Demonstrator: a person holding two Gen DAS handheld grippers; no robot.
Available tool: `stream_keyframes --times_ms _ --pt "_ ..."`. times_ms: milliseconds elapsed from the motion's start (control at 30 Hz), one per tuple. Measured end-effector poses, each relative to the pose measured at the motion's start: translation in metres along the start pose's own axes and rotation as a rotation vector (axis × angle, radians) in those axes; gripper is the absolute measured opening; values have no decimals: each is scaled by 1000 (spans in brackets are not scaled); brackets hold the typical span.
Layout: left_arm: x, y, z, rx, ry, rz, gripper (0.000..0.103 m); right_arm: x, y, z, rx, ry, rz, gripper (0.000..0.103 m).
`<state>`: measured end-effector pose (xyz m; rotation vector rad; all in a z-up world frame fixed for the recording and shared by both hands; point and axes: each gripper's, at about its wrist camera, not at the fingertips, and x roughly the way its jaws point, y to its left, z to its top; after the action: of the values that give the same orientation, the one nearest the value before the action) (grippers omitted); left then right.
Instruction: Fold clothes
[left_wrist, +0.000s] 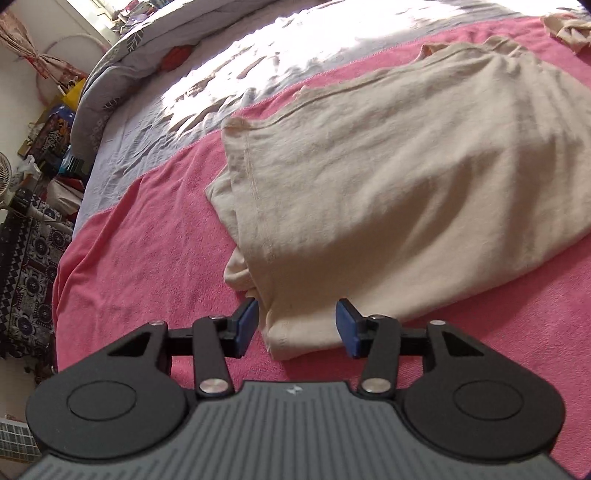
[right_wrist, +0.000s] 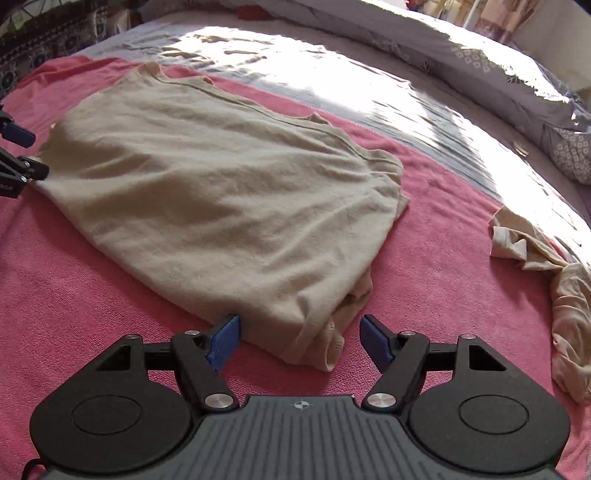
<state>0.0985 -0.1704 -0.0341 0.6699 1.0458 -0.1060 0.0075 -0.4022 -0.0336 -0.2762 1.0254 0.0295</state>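
Observation:
A beige garment (left_wrist: 388, 184) (right_wrist: 207, 199) lies partly folded and flat on a pink blanket (left_wrist: 147, 243) (right_wrist: 436, 229). My left gripper (left_wrist: 297, 326) is open, its blue pads on either side of the garment's near left corner, which rests between them. My right gripper (right_wrist: 299, 341) is open too, straddling the near right corner where folded layers bunch up. The left gripper's fingertips (right_wrist: 18, 134) show at the far left edge of the right wrist view, beside the garment's other end.
A second crumpled beige garment (right_wrist: 546, 273) (left_wrist: 565, 27) lies on the blanket to the right. Beyond the blanket are a sunlit grey sheet (right_wrist: 332, 74) and a rolled grey quilt (left_wrist: 122, 62). Cluttered bags and patterned cloth (left_wrist: 29, 258) stand off the bed's left side.

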Motion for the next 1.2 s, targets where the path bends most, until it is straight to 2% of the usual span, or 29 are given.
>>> stream_keyframes --times_ms 100,267,400,500,533,600,667,700,800,900,933,967,1000,1033,1100,1200 --pt "-1 9 -11 -23 -6 28 63 7 -18 -10 52 57 -29 72" --pt "-3 13 -17 -3 12 57 67 1 -46 -24 91 91 -78 72" --pt "-5 11 -21 -11 51 90 69 -12 -60 -29 134 69 -38 72" --pt "3 10 -30 1 133 191 69 -16 -60 -25 117 36 9 69" --pt "3 13 -32 -5 145 208 69 -16 -59 -23 111 28 30 67" --pt "-2 19 -31 -34 155 217 68 -15 -56 -19 93 15 80 50" --pt "-11 22 -27 -58 131 190 68 -11 -48 -16 34 10 121 36" --pt "-16 21 -23 -65 104 166 68 -8 -42 -14 -9 6 139 33" --pt "-35 10 -5 -65 -9 75 68 -3 -25 -11 -155 -13 166 33" --pt "-37 -7 15 -52 -60 23 69 3 -16 -10 -254 -24 178 32" --pt "-31 -15 20 -39 -55 35 69 3 -21 -11 -235 -14 172 27" --pt "-22 -21 23 -28 -30 60 69 3 -26 -13 -217 -3 166 16" --pt "-12 -25 24 -19 1 84 69 4 -31 -14 -199 8 159 12" --pt "-3 -28 23 -19 30 104 69 4 -36 -16 -181 19 153 10" --pt "2 -27 19 -33 16 134 77 5 -46 -19 -144 41 141 8" --pt "3 -27 16 5 23 155 77 6 -61 -23 -90 73 122 3"
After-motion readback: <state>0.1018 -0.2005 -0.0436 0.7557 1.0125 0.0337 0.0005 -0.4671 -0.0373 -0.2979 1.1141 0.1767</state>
